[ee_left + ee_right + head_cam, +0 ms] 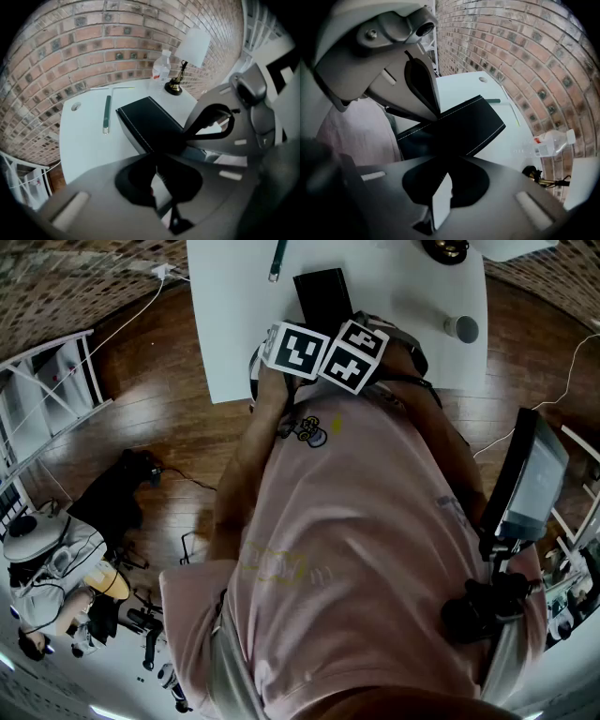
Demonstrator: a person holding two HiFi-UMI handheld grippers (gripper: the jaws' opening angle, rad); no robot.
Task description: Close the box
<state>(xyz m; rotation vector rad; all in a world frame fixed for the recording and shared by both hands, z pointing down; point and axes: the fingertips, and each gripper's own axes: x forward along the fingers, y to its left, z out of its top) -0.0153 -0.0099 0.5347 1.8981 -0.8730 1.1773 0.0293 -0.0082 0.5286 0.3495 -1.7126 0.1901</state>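
The brick wall [93, 42] stood beyond the fingers of both grippers, behind the white counter [84, 140]. The counter extended ahead of the fingers and carried all items. A person [356, 521] in a pink shirt stood behind the fingers, at the counter's near edge. The black box [150, 124], edged with white stitching, lay on the counter directly ahead of both pairs of fingers, with its top flat. The left gripper [156, 158] was clenched, with nothing between its fingers. Its tips pointed at the near corner of the box. The right gripper [445, 159] was likewise clenched and empty, with its tips just at the box's edge. Contact between tips and box could not be confirmed. The two grippers stood close beside each other. A lamp [185, 54] stood well beyond the box, far from the fingers. A clear bottle [161, 70] stood just beside the lamp. A green pen [107, 114] lay ahead and left of the left fingers, apart from the box.
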